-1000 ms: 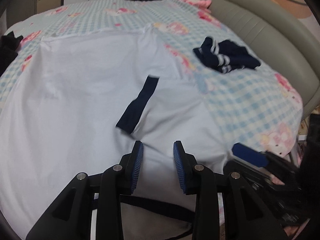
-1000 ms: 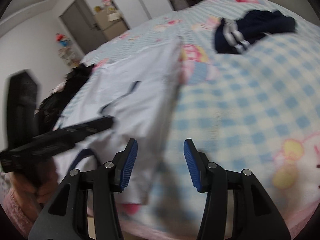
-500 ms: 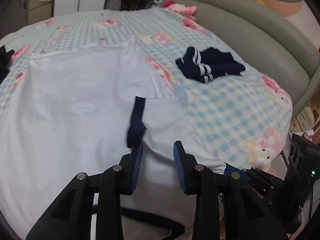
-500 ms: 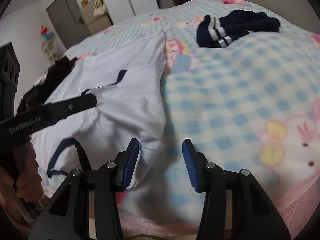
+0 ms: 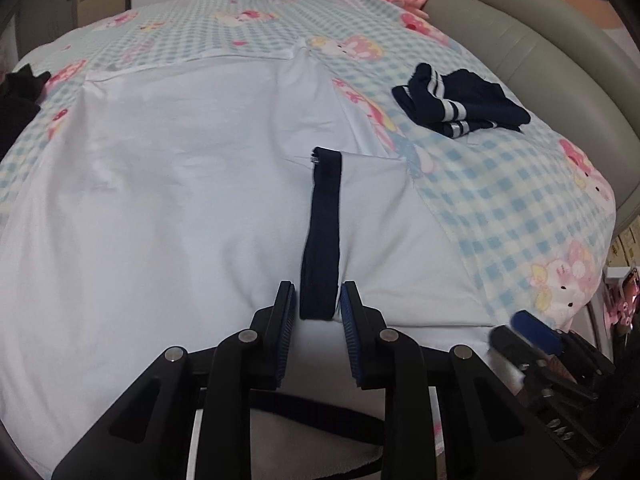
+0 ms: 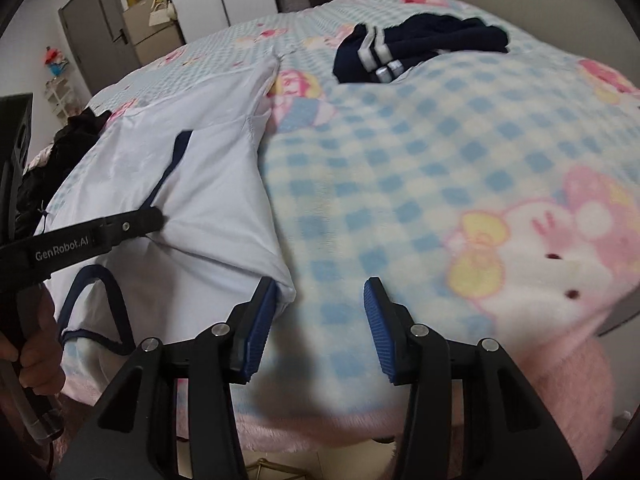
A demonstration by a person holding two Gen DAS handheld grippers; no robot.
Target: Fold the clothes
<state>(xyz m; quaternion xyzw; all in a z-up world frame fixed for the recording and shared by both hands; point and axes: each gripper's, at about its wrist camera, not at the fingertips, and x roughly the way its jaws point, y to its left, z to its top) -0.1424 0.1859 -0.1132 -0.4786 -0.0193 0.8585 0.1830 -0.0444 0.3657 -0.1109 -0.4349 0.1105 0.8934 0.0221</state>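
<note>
White T-shirt [image 5: 168, 208], navy sleeve cuff [image 5: 322, 236] between spread left hand-held gripper [image 5: 317, 305]; right hand-held gripper [image 6: 320, 312] spread beside its corner.

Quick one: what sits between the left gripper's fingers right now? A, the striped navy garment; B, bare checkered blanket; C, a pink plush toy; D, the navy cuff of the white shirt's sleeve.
D: the navy sleeve cuff of the white shirt runs down between the open fingers of the left gripper.

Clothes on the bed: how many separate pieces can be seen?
3: a white shirt spread flat, a navy striped garment near the headboard, and a black garment at the far-left edge. More may be hidden.
</note>
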